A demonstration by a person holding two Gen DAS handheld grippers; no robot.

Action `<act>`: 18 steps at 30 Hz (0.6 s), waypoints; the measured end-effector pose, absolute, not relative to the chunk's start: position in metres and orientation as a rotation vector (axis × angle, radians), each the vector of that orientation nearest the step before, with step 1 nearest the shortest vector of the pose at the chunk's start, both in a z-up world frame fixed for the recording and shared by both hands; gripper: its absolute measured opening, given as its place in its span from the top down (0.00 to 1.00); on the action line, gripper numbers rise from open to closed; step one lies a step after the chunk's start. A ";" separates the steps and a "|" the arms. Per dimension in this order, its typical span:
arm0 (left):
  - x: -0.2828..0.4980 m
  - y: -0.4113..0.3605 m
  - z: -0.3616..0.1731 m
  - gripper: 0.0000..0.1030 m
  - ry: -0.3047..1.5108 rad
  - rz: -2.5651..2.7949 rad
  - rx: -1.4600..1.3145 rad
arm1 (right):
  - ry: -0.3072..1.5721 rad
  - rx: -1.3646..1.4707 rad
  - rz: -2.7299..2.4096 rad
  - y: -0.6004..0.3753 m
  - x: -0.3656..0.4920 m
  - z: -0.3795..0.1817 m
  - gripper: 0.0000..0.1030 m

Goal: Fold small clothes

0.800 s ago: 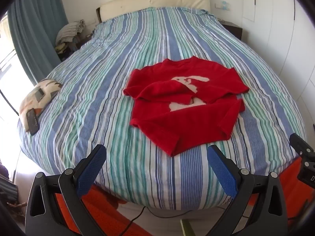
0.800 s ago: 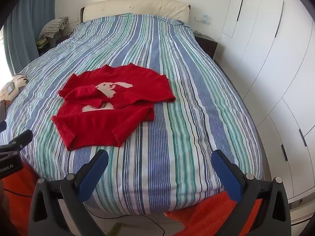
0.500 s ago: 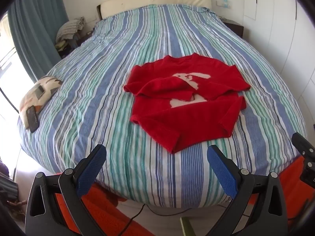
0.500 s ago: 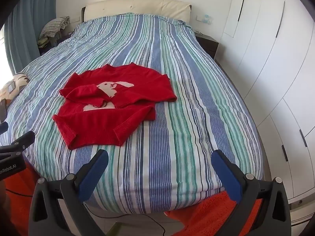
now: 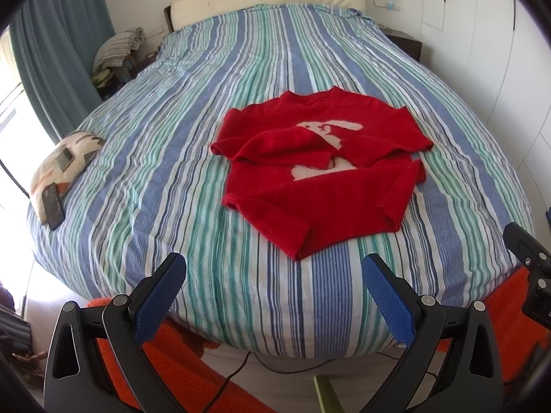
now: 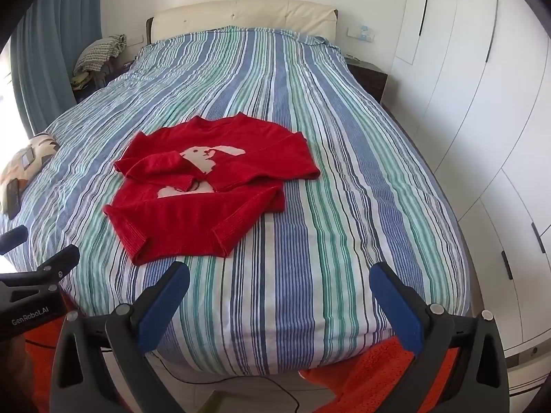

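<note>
A small red sweater (image 5: 323, 175) with a white rabbit print lies on the striped bed (image 5: 179, 158), both sleeves folded across its front. It also shows in the right wrist view (image 6: 203, 192), left of centre. My left gripper (image 5: 273, 272) is open and empty, above the bed's foot edge, short of the sweater's hem. My right gripper (image 6: 279, 278) is open and empty, above the foot edge, to the right of the sweater. The left gripper's body shows at the left edge of the right wrist view (image 6: 31, 282).
A patterned cushion (image 5: 62, 165) with a phone (image 5: 53, 206) on it lies at the bed's left edge. White wardrobes (image 6: 482, 110) stand close along the right. An orange rug (image 6: 372, 375) and a cable lie on the floor. A clothes pile (image 5: 117, 51) sits at back left.
Both grippers have moved slightly forward toward the bed, so the sweater sits a little nearer in both views. Both stay open. The sweater has not moved.
</note>
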State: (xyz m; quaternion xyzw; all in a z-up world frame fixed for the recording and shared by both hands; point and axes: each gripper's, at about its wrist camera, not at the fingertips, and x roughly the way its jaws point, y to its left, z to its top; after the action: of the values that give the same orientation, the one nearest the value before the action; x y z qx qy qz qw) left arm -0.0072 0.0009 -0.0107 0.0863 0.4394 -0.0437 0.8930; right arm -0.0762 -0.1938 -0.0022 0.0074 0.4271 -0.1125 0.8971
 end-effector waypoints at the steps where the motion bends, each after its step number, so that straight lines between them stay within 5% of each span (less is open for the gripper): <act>1: -0.007 0.001 -0.010 0.01 0.911 -0.092 0.176 | 0.886 0.014 -0.231 -0.192 -0.077 -0.002 0.00; 18: -0.009 -0.003 -0.009 0.01 0.909 -0.107 0.183 | 0.899 0.020 -0.213 -0.187 -0.077 -0.006 0.00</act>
State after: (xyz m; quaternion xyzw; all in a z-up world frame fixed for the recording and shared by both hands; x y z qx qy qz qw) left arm -0.0089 -0.0033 -0.0088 0.0883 0.4380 -0.0515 0.8932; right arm -0.0771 -0.1870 -0.0058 0.0096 0.4336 -0.1028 0.8952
